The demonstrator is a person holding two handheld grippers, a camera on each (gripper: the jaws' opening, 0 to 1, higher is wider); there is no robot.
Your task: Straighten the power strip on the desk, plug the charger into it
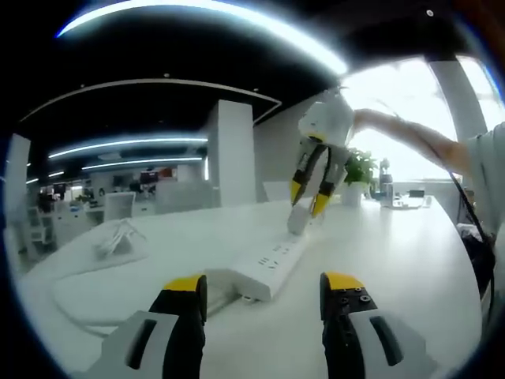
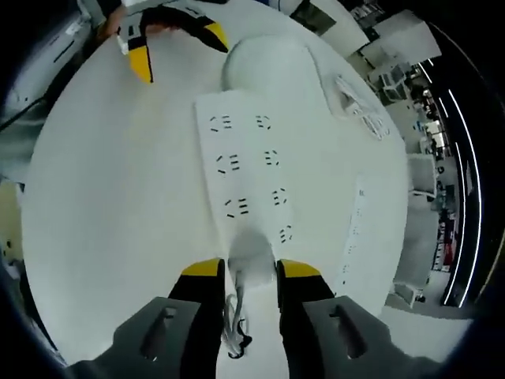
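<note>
Power strip (image 2: pixel 248 170): white, flat on the white surface (image 2: pixel 118 205).
Right hand-held gripper (image 2: pixel 251 276): jaws clenched on the white charger (image 2: pixel 252 254), which stands over the near end of the power strip; cord hangs between jaws.
Left hand-held gripper (image 1: pixel 263 286): jaws apart, released, just short of the power strip's opposite end.

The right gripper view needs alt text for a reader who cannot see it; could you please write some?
Looking down on a white desk, the right gripper holds a white charger between its yellow-tipped jaws at the near end of a white power strip. The left gripper hangs beyond the strip's far end, and a coiled cable lies to the right.
</note>
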